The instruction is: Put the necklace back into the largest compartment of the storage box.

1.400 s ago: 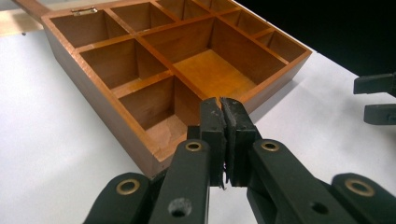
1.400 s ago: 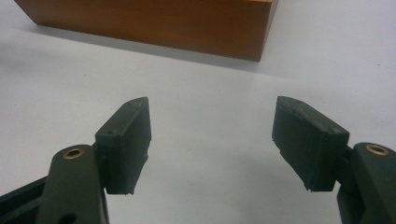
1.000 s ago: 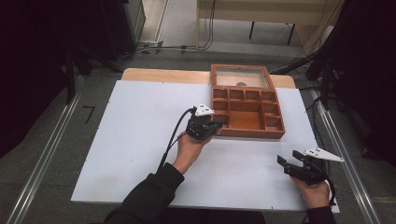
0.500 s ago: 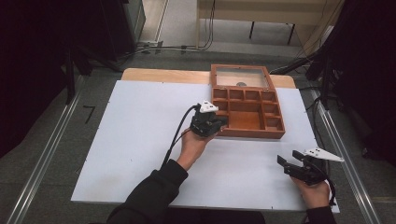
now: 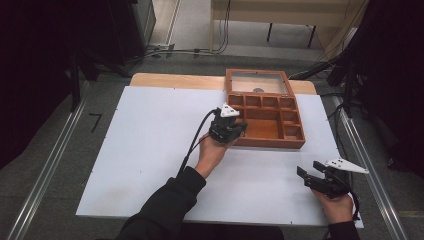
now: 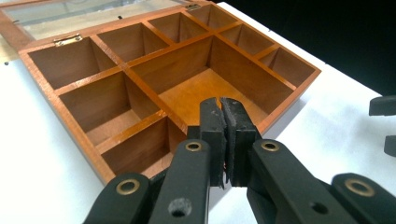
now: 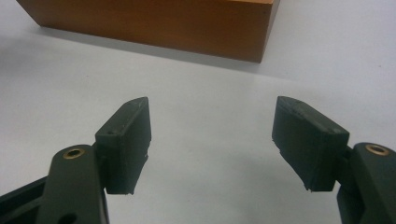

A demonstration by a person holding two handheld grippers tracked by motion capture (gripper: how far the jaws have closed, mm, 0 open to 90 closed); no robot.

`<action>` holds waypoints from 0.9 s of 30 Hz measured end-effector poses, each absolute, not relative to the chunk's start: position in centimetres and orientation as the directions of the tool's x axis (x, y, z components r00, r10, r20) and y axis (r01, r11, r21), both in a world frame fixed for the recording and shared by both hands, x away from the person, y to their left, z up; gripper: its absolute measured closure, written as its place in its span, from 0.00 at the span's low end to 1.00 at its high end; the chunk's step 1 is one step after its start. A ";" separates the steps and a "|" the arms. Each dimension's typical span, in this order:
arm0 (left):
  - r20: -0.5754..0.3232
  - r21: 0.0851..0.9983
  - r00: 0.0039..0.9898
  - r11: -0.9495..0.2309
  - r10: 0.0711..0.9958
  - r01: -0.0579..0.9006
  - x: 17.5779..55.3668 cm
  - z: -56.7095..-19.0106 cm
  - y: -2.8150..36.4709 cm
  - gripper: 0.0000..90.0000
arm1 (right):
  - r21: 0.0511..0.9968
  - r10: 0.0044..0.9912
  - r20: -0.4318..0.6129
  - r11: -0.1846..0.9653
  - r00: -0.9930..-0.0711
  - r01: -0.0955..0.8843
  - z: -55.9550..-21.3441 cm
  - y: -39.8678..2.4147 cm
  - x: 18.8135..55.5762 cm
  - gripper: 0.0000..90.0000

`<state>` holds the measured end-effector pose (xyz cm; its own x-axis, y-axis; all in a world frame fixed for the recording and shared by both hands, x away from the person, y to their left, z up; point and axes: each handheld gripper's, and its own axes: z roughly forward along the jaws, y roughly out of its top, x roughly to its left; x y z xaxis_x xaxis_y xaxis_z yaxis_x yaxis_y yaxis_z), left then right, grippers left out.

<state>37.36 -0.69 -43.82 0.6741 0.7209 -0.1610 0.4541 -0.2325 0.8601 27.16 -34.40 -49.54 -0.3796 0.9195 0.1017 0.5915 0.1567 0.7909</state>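
Box: brown wooden compartment box [image 5: 270, 122] sat open, far right of white table [image 5: 150, 150] | Left gripper [image 6: 223, 140]: jaws pressed together, empty, at its near-left corner | Right gripper [image 7: 224, 140]: wide, empty, well apart | Advice: approach gently, avoid shoving the box.

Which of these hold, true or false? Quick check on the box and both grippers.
1. The left gripper has its jaws shut with nothing between them. True.
2. The right gripper is clamped on the wooden box. False: its jaws stand open over the bare white table, apart from the box.
3. The box lid is open and lies flat behind the compartments. True.
4. The large middle compartment holds a screw. False: it looks empty.
5. The left gripper is nearer the box than the right one. True.
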 end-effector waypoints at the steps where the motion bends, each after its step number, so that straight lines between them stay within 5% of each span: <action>1: -0.159 0.859 0.676 -0.236 0.720 0.454 37.4 -43.8 -0.8 0.99 | 0.791 0.920 0.101 0.157 -0.379 0.592 -49.6 -34.4 27.2 0.30; 27: -0.152 0.855 0.679 -0.248 0.718 0.455 39.6 -43.9 -3.6 0.99 | 0.791 0.918 0.105 0.156 -0.383 0.591 -49.6 -34.4 27.2 0.30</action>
<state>39.57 -3.55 -43.91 0.6788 0.7184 -0.1524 0.4546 -0.2480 0.8555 27.18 -34.39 -49.57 -0.3827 0.9179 0.1052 0.5914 0.1559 0.7912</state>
